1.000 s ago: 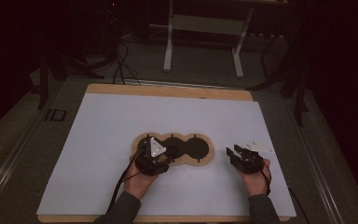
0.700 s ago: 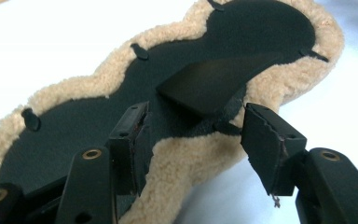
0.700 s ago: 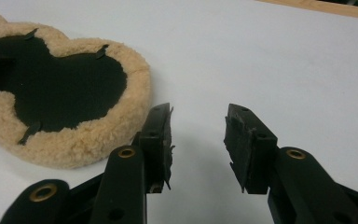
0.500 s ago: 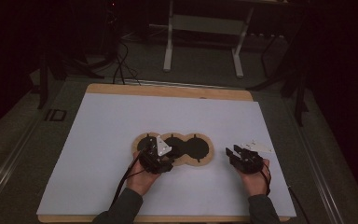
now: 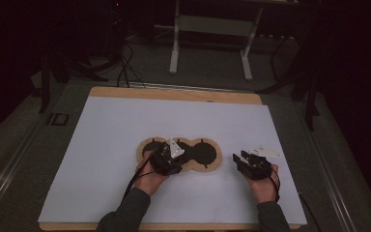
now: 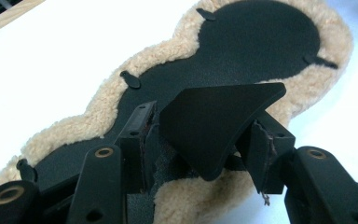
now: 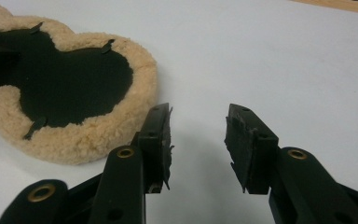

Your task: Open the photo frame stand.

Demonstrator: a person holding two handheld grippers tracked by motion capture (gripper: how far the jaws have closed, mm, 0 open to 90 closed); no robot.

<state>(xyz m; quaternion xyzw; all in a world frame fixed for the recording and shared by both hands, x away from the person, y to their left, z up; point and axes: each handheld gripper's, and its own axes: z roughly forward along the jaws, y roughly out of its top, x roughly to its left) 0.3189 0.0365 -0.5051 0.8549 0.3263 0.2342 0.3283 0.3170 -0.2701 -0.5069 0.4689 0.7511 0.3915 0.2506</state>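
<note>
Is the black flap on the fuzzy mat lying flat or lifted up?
Lifted up. In the left gripper view the black flap stands clear of the fuzzy mat, between the left gripper's jaws, which have just been closing.

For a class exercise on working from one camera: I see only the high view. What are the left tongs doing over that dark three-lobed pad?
Observer: The left tongs have just been closing, with a raised black flap caught between them.
Operator: And the pad's pale edge, what is it?
Observer: A fleece rim, tan and curly, running round the black middle.
Operator: Do the right tongs hold anything?
Observer: No. The right tongs stand open with nothing between them, over the bare white sheet beside the pad.
</note>
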